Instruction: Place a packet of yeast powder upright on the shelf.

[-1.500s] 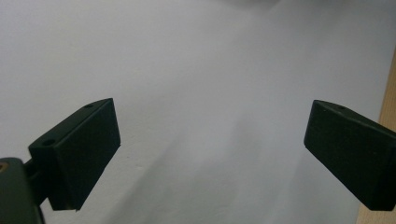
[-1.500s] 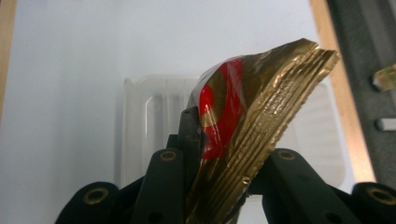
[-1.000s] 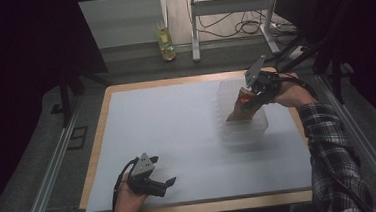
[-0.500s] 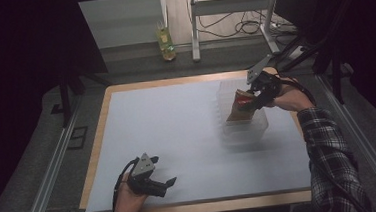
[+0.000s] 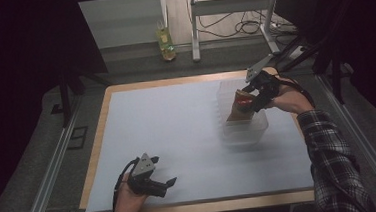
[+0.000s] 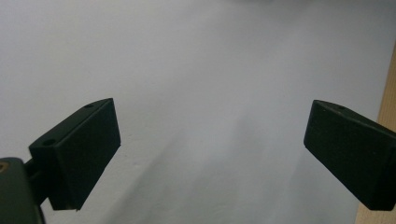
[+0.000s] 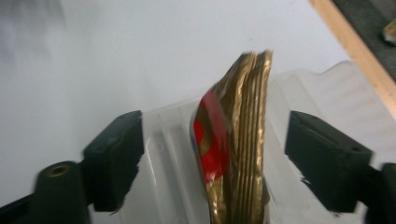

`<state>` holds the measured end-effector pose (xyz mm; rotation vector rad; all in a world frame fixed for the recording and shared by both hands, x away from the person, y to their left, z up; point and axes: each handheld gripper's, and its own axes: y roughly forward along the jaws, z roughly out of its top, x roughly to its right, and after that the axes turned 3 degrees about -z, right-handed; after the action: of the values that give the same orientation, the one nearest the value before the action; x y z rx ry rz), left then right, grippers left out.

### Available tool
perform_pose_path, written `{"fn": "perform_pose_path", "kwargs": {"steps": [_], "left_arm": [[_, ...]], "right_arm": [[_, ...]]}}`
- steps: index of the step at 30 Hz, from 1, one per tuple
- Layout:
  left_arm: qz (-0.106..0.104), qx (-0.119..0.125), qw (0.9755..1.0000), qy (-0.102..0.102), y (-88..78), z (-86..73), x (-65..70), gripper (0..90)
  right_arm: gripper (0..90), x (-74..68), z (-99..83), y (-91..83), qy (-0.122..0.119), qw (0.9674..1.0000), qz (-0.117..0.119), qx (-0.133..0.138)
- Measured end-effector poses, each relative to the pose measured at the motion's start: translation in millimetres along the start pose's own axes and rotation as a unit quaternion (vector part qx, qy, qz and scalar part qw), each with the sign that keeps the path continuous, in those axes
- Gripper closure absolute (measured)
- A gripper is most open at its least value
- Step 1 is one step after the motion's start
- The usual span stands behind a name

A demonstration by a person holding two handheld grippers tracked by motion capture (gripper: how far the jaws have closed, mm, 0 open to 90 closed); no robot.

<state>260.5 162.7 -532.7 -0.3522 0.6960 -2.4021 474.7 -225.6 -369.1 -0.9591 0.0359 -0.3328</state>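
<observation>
Both jaws of the right gripper [image 7: 212,163] have just been opening and now stand clear of the crinkled gold-and-red foil packet [image 7: 236,149], which stands on edge between them inside the clear plastic tub [image 5: 242,127] at the table's far right. So the step in hand is the release (drop looks done). Next, I judge, lift straight out. Left gripper [image 6: 210,154] rests open, holding nothing.

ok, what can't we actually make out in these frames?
- Gold and red packet: print blurred in right gripper view; lower end cut off by the frame edge.
- Clear container: contents below the packet hidden, high view.
- Bottle on the floor: label too small, high view.
</observation>
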Motion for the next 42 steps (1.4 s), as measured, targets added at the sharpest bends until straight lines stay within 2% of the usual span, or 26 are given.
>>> {"fn": "perform_pose_path", "kwargs": {"steps": [3, 5, 14, 16, 17, 19, 25, 35, 42], "left_arm": [[0.000, -0.001, 1.0000, 0.000, 0.3, -0.1, 0.1, 3.8], [-0.004, -0.006, 1.0000, -0.003, 1.7, -0.8, -0.8, 3.6], [-0.002, 0.000, 1.0000, -0.004, 0.7, -0.5, -1.1, 3.5], [-0.007, 0.002, 0.9999, -0.009, 0.3, -0.5, -1.8, 3.5], [-0.011, 0.005, 0.9998, -0.013, -0.1, -0.4, -2.1, 3.4], [-0.012, 0.007, 0.9998, -0.013, -0.4, -0.3, -2.0, 3.3], [-0.012, 0.011, 0.9997, -0.015, -0.8, -0.6, -3.0, 2.8], [-0.011, 0.021, 0.9995, -0.020, -3.1, -0.4, -3.9, 2.2], [-0.009, 0.024, 0.9995, -0.020, -4.0, -0.3, -3.7, 2.1]], "right_arm": [[14.4, -2.0, 2.4, -1.2, 0.007, 0.9999, -0.009, 0.005], [9.2, -3.8, 5.0, -1.7, 0.011, 0.9996, -0.025, 0.003], [7.2, -10.3, 10.2, -10.5, 0.022, 0.9988, -0.038, 0.022], [7.1, -11.6, 10.9, -13.3, 0.036, 0.9979, -0.046, 0.028], [6.7, -12.8, 10.3, -15.7, 0.054, 0.9965, -0.050, 0.039], [6.6, -14.2, 9.4, -17.3, 0.064, 0.9956, -0.047, 0.050], [6.4, -20.8, 9.2, -20.6, 0.074, 0.9940, -0.041, 0.069], [5.0, -32.4, 9.1, -25.2, 0.091, 0.9914, -0.041, 0.085], [4.5, -40.8, 7.0, -28.8, 0.091, 0.9906, -0.038, 0.095]]}}
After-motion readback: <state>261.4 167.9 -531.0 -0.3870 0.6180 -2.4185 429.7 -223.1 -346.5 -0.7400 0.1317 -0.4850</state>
